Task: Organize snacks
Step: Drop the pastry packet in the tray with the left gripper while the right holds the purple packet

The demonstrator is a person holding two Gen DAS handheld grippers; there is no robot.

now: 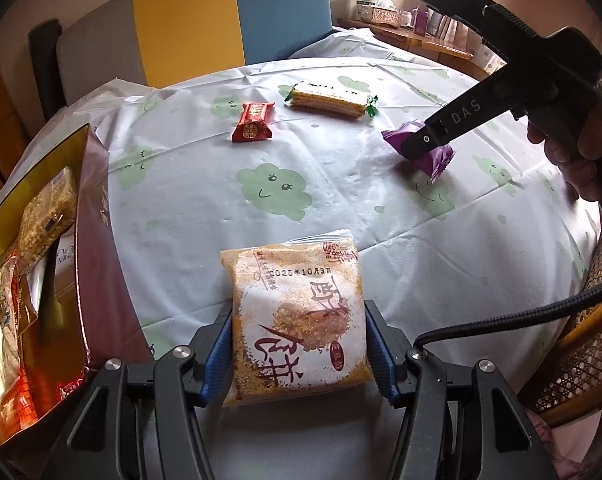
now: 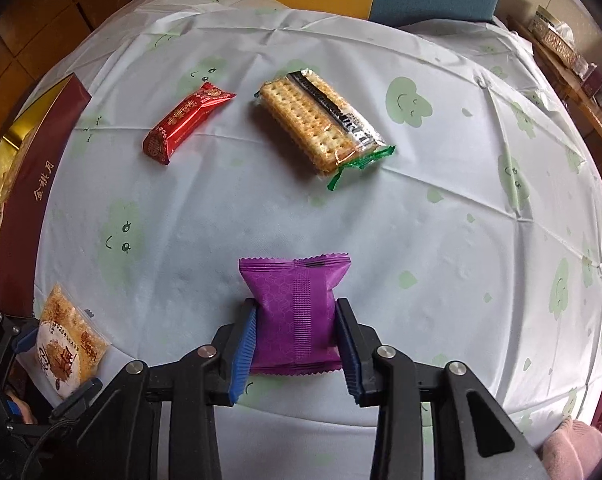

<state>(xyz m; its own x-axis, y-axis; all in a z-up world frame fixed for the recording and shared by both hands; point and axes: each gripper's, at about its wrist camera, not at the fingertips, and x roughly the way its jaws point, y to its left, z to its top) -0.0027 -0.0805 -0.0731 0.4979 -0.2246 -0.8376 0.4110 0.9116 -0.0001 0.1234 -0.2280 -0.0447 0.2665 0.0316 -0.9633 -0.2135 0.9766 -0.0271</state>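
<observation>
The orange pack point(image 1: 297, 320), a flat, clear-film pouch of crumbly golden pastry with a white printed label, sits pinched between the blue ribbed pads of the left claw point(image 1: 299, 344) at the near edge of the surface point(image 1: 341, 200). The box point(image 1: 41, 260), maroon outside and shiny gold inside, stands just to its left and already holds a few similar packs.

The purple pack point(image 2: 297, 316), a puffy pillow of matte foil with zigzag ends and a ribbed back seam, is pinched by the right claw point(image 2: 297, 344) on the right side of the surface; whether it is lifted or just touching the cloth cannot be told.

Farther off lie a red foil candy bar point(image 2: 187, 120) and, to its right, a cracker pack point(image 2: 321, 122) in clear wrap with green twisted ends, well apart from both claws.

Risks, as I judge them: both wrappers are slick and air-filled, so a pack may squirm out of the pads if tilted on the way to the box. Too hard a squeeze would crush the brittle pastry. The box wall is near the left claw and could be knocked. The thin plastic cloth is creased and may drag or bunch under a low pass.
</observation>
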